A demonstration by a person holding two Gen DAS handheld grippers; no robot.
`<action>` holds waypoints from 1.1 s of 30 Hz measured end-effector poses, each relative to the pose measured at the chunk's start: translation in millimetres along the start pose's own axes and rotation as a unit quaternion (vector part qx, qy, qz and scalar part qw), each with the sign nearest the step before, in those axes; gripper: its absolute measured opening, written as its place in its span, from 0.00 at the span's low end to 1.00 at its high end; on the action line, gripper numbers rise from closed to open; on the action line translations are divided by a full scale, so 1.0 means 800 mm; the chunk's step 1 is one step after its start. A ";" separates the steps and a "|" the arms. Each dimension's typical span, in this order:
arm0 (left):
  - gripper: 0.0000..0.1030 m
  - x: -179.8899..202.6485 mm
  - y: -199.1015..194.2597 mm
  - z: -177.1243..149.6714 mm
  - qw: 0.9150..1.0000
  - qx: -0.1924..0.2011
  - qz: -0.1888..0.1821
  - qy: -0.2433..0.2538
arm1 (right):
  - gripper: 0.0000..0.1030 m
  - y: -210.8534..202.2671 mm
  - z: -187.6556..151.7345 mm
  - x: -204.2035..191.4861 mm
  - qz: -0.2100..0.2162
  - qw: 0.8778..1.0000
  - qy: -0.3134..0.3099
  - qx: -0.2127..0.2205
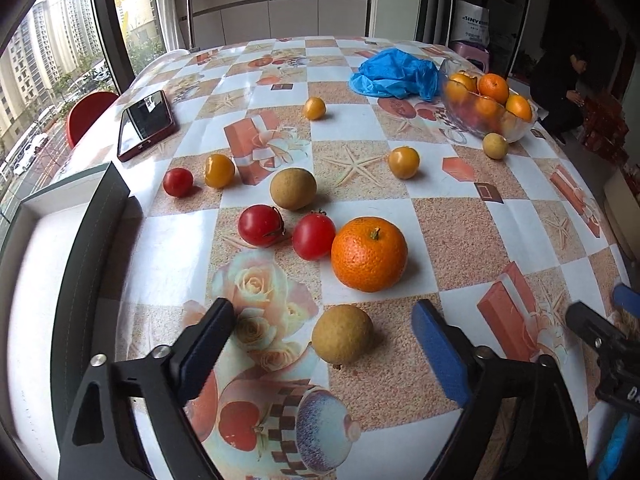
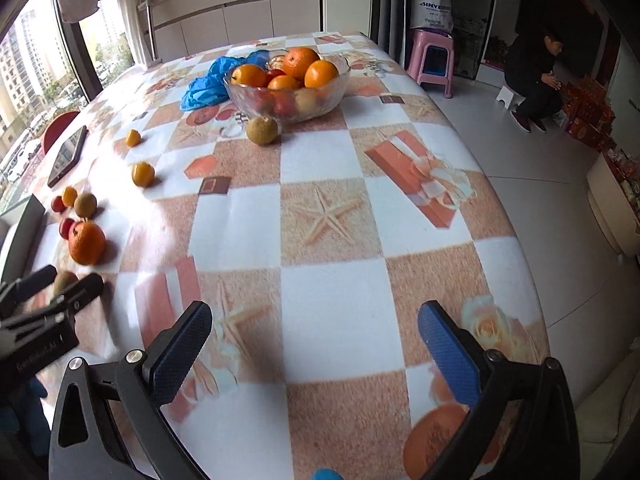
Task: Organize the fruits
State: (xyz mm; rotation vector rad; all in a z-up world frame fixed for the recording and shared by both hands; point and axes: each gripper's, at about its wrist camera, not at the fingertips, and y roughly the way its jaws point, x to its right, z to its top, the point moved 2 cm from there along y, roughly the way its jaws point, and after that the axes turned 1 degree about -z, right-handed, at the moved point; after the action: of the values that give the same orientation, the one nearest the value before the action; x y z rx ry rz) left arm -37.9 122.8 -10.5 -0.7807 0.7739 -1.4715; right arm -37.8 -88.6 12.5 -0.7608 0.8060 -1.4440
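My left gripper (image 1: 324, 320) is open, with a brown round fruit (image 1: 342, 334) on the table between its fingers. Just beyond lie a large orange (image 1: 369, 254), two red tomatoes (image 1: 314, 236) (image 1: 261, 225), another brown fruit (image 1: 293, 189), small yellow fruits (image 1: 219, 170) (image 1: 404, 162) (image 1: 314, 108) and a small red tomato (image 1: 178, 182). A glass bowl (image 2: 332, 80) holds several oranges (image 2: 302, 62), with a brown fruit (image 2: 262, 130) beside it. My right gripper (image 2: 316, 320) is open and empty above bare tablecloth; it also shows in the left wrist view (image 1: 596, 320).
A blue plastic bag (image 1: 394, 74) lies behind the bowl. A phone (image 1: 146, 124) lies at the table's left. A white box with a dark rim (image 1: 80, 240) sits at the left edge. A pink stool (image 2: 434, 60) and a crouching person (image 2: 534, 80) are off the table's right side.
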 end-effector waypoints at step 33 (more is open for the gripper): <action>0.27 -0.035 -0.042 -0.023 0.998 0.025 -0.059 -0.013 | 0.29 0.010 0.007 -0.047 0.141 0.990 0.017 0.004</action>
State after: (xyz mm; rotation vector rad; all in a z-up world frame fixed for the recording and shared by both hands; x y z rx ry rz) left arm -70.9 152.5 6.8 -0.8177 0.6792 -1.5763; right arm -27.7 -51.6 9.0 -0.5904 0.8956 -1.2078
